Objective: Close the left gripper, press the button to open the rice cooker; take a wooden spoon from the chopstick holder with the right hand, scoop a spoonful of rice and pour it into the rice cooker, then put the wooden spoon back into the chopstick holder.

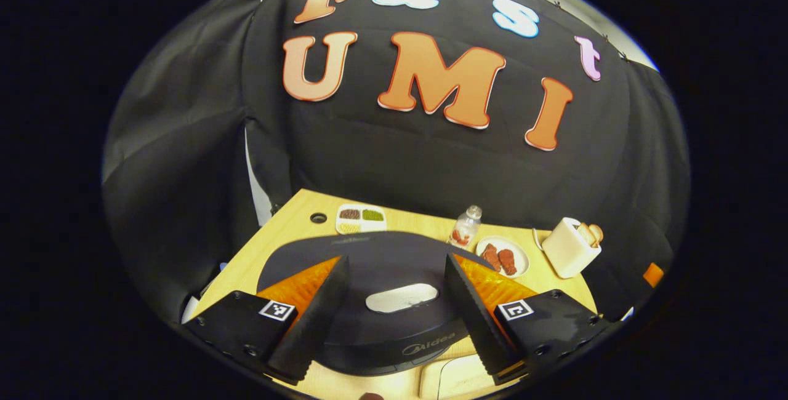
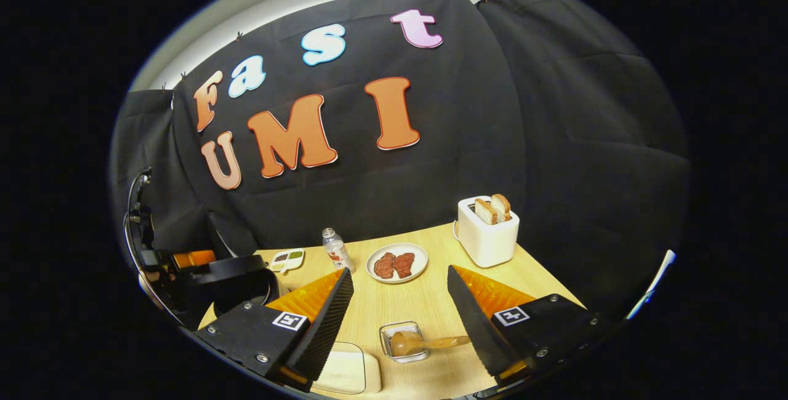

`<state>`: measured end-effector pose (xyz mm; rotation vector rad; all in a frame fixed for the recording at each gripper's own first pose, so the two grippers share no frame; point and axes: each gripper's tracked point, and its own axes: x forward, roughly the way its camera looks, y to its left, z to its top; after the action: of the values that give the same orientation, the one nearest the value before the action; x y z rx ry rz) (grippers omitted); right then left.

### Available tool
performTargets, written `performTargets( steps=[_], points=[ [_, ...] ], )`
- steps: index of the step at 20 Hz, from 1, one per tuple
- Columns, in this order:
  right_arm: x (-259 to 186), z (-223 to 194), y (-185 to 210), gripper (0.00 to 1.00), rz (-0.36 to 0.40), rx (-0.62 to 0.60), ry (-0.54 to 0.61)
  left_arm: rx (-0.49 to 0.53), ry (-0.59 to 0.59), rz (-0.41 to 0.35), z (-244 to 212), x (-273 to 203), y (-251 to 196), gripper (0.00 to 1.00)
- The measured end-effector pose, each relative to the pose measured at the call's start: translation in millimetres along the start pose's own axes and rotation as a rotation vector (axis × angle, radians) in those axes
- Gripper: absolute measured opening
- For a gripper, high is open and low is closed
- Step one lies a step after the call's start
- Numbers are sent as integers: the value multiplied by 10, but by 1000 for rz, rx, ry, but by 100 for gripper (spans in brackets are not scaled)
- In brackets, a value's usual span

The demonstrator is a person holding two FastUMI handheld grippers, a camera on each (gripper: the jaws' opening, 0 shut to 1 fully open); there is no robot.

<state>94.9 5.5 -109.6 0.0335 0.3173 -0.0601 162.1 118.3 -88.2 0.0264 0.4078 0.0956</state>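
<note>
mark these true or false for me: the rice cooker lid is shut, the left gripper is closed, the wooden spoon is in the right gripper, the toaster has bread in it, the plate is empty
1. The rice cooker lid is shut. True.
2. The left gripper is closed. False: its fingers stand wide apart above the lid.
3. The wooden spoon is in the right gripper. False: it rests in a small clear holder on the table, and the gripper is open.
4. The toaster has bread in it. True.
5. The plate is empty. False: two brown pieces of food lie on it.
</note>
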Motion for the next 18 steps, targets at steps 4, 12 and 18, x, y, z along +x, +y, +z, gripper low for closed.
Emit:
performTargets(
  steps=[4,12,18],
  points=[
    [-29,-122,-61,95,-1,23,30,48,-88,47,-172,40,49,100],
    [2,-291,-89,95,-7,-10,80,108,-79,96,-705,91,31,98],
    [85,-389,-15,95,2,-38,109,97,-95,114,-846,125,38,100]
  ],
)
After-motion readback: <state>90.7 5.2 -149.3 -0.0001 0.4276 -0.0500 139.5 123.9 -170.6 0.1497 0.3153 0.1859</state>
